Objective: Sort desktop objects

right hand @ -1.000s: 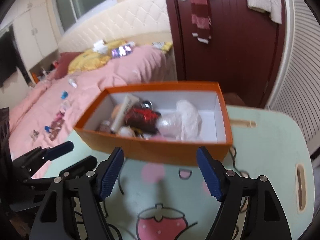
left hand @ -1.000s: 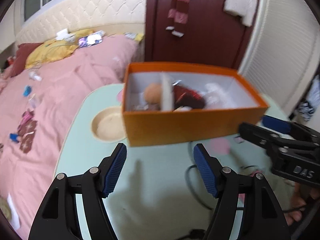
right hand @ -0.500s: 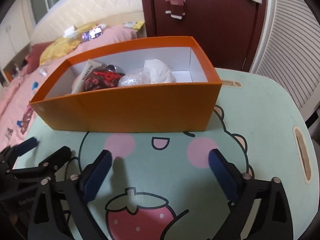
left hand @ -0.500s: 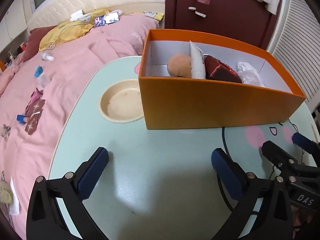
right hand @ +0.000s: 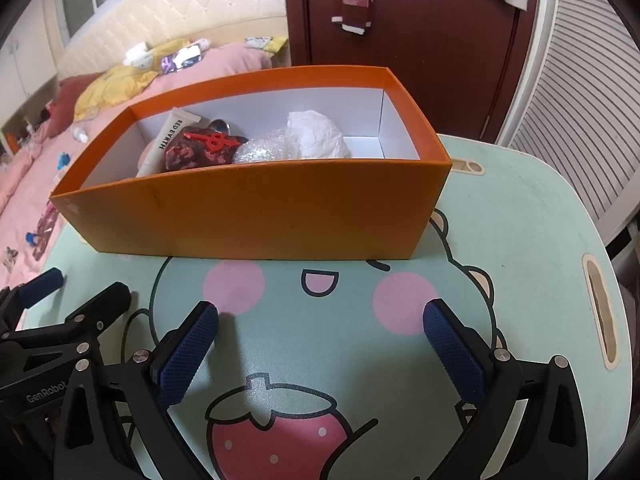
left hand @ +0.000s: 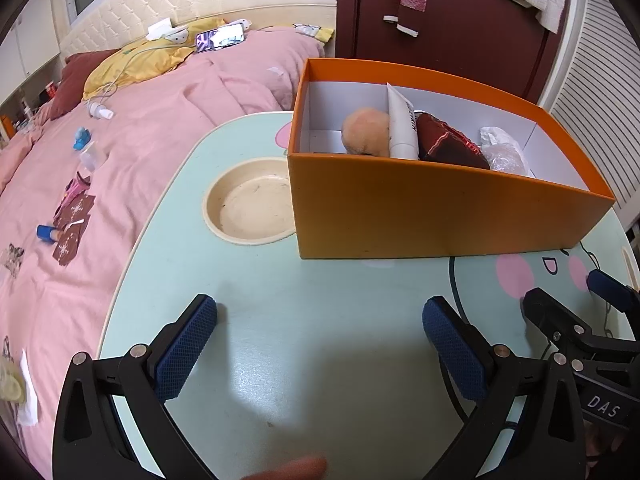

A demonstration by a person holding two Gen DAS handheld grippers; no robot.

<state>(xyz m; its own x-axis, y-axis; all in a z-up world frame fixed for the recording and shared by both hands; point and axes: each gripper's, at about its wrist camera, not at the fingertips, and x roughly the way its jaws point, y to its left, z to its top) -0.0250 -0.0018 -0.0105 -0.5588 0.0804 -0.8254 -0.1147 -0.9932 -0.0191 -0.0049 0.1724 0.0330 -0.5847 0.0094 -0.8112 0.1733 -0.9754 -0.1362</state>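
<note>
An orange box (left hand: 420, 208) (right hand: 256, 216) with white inside stands on the pale green table (left hand: 304, 320). In it lie a tan fuzzy ball (left hand: 366, 136), a white tube (left hand: 402, 128) (right hand: 166, 140), a dark red pouch (left hand: 444, 144) (right hand: 200, 152), a clear crinkled bag (right hand: 260, 148) and a white crumpled wad (right hand: 316, 136). My left gripper (left hand: 320, 320) stands open over bare tabletop in front of the box, nothing between its pads. My right gripper (right hand: 320, 320) is open too, above the printed cartoon face, beside the left one.
A cream shallow dish (left hand: 250, 204) sits left of the box. A bed with pink bedding (left hand: 140, 140) and scattered small items lies past the table's left edge. A dark red door (right hand: 400, 20) stands behind. The table has a slot handle (right hand: 600, 312) at its right edge.
Both grippers opened from partly shut to wide and tipped lower toward the table; the box now shows from above. Since half a second ago nothing has moved.
</note>
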